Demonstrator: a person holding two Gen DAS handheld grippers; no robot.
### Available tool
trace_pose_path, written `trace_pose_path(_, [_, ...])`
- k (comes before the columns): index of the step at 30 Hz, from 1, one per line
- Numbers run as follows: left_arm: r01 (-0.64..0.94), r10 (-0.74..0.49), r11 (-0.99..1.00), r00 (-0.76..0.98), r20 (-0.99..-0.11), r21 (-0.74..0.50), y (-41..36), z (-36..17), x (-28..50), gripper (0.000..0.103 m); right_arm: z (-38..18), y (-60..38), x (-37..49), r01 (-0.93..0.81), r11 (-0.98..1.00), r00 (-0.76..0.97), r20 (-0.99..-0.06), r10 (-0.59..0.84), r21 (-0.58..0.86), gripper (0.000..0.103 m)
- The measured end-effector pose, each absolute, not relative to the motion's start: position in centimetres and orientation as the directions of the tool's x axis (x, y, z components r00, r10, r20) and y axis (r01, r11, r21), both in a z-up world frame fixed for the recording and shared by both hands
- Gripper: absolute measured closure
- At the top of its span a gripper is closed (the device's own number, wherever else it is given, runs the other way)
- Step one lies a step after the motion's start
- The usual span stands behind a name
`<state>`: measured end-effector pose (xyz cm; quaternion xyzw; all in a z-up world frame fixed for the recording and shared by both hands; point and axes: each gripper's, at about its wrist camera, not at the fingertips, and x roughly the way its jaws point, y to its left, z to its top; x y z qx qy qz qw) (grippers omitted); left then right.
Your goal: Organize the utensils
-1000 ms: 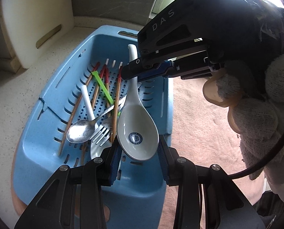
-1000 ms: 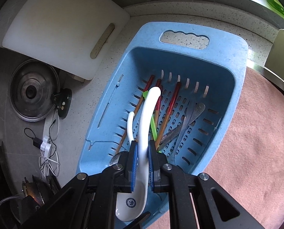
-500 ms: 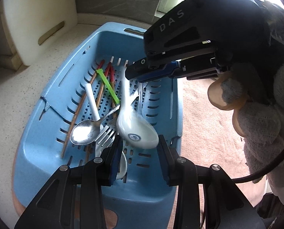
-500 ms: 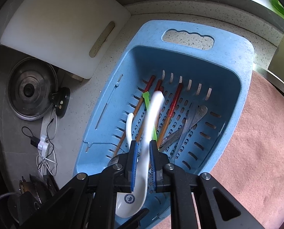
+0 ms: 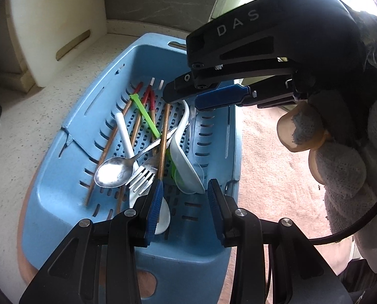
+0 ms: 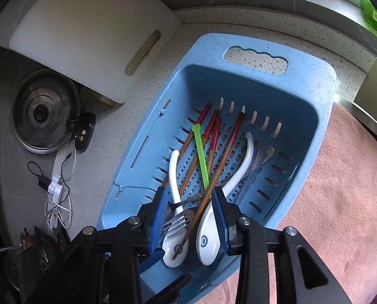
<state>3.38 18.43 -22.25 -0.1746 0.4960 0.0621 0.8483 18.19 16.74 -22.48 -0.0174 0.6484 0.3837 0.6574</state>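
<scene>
A blue basket (image 6: 312,76) sits on a speckled bench (image 6: 180,33), its near end over a pink mat (image 6: 340,182). Inside lies a jumble of utensils: four chopsticks (image 6: 229,149) with red ends, a green stick (image 6: 201,154), a metal spoon (image 5: 112,172), a fork (image 5: 142,177), and two white soup spoons.

The right tool (image 6: 191,217) hovers over the basket's near end with its jaws set wide and nothing between them. One soup spoon (image 6: 241,169) lies loose in the basket on its side, its handle curving toward the far wall and its bowl, marked with a blue emblem, near the right jaw. The other soup spoon (image 6: 174,174) lies to the left of it, its bowl under the fork's tines and a chopstick tip.

In the left wrist view the left tool (image 5: 183,202) also stands open above the basket's near end, gripping nothing. The right tool (image 5: 206,96) reaches in from the right above the spoon's handle (image 5: 185,116), held by a gloved hand (image 5: 340,157).

A white cutting board (image 6: 87,30) leans beyond the basket. Left of it lie a pot lid (image 6: 41,111) and a tangle of white cable (image 6: 56,197).
</scene>
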Motion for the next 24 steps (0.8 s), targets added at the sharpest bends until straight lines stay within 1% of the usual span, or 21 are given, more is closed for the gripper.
trace_pose_path(3, [-0.282, -0.058, 0.932, 0.502, -0.863, -0.226, 18.3, -22.0, 3.3, 0.067, -22.0, 16.3, 18.1, -0.534, 0.703, -0.121, -0.866, 0.486, 0.47, 0.069])
trace_pose_path(4, [-0.285, -0.053, 0.932, 0.503, -0.863, -0.224, 18.2, -21.9, 3.3, 0.065, -21.8, 16.1, 18.1, -0.537, 0.703, -0.116, -0.866, 0.486, 0.466, 0.069])
trace_pose_path(5, [-0.29, -0.047, 0.931, 0.505, -0.862, -0.22, 18.1, -21.8, 3.1, 0.06, -21.7, 16.0, 18.0, -0.543, 0.702, -0.11, -0.868, 0.485, 0.461, 0.069])
trace_pose_path(6, [-0.292, -0.044, 0.931, 0.507, -0.861, -0.219, 18.0, -21.7, 3.1, 0.058, -21.4, 15.8, 17.9, -0.55, 0.7, -0.104, -0.869, 0.483, 0.455, 0.069])
trace_pose_path(15, [-0.331, -0.003, 0.921, 0.52, -0.854, -0.204, 17.0, -20.7, 2.0, 0.057, -19.9, 12.9, 16.5, -0.588, 0.673, -0.071, -0.857, 0.51, 0.449, 0.069])
trace_pose_path(16, [-0.336, 0.004, 0.92, 0.52, -0.854, -0.2, 16.9, -20.5, 1.8, 0.057, -19.7, 12.5, 16.2, -0.593, 0.67, -0.066, -0.856, 0.513, 0.447, 0.069])
trace_pose_path(18, [-0.344, 0.01, 0.917, 0.526, -0.85, -0.202, 16.7, -20.1, 1.4, 0.052, -19.2, 11.6, 15.7, -0.598, 0.661, -0.063, -0.849, 0.525, 0.453, 0.069])
trace_pose_path(24, [-0.373, 0.049, 0.91, 0.536, -0.843, -0.184, 15.6, -19.1, 0.5, 0.051, -18.0, 9.1, 14.5, -0.61, 0.645, -0.04, -0.83, 0.557, 0.461, 0.069])
